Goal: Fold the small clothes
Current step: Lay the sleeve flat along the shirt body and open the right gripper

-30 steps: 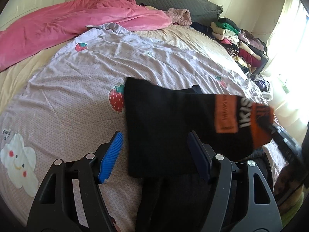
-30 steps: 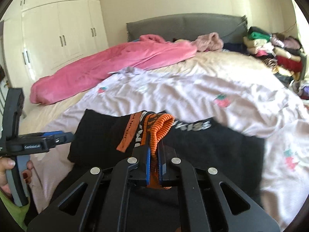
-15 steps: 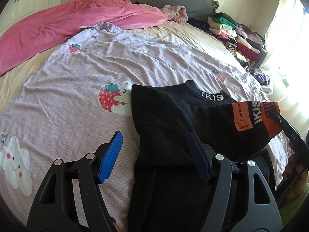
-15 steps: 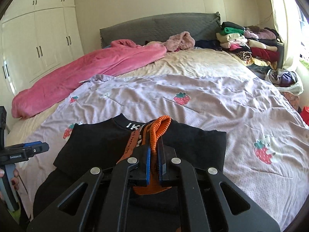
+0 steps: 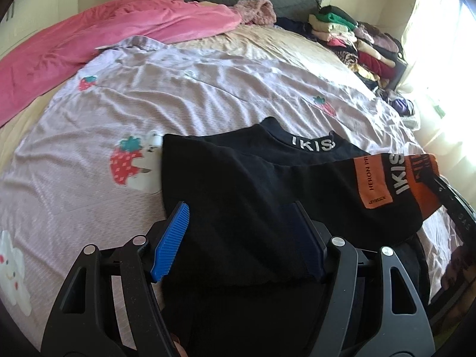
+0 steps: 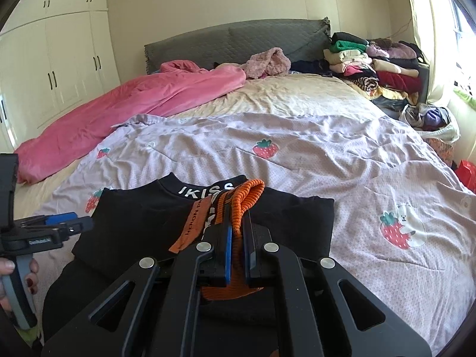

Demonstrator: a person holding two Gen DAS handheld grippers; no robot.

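Note:
A black sweater (image 5: 238,184) with white collar lettering lies flat on the lilac strawberry quilt (image 5: 178,89). One sleeve is drawn across its chest towards the right. My right gripper (image 6: 236,229) is shut on that sleeve's orange ribbed cuff (image 6: 248,196), held just above the chest; the cuff (image 5: 422,175) and the right gripper (image 5: 452,205) also show at the right edge of the left wrist view. My left gripper (image 5: 241,238) hangs open over the sweater's lower left part, its blue pads (image 5: 172,238) apart and pressing nothing. It shows in the right wrist view as the left gripper (image 6: 59,223), in a person's hand.
A pink blanket (image 6: 134,104) lies along the far left of the bed, below the grey headboard (image 6: 238,41). Stacked folded clothes (image 6: 372,62) fill the far right corner. White wardrobes (image 6: 53,68) stand to the left. A bag of clothes (image 6: 428,122) sits at the bed's right side.
The right gripper carried the cuff and sleeve across the sweater, and the collar came into view. The left gripper slid right, from beside the sweater's left edge to over its body, still open.

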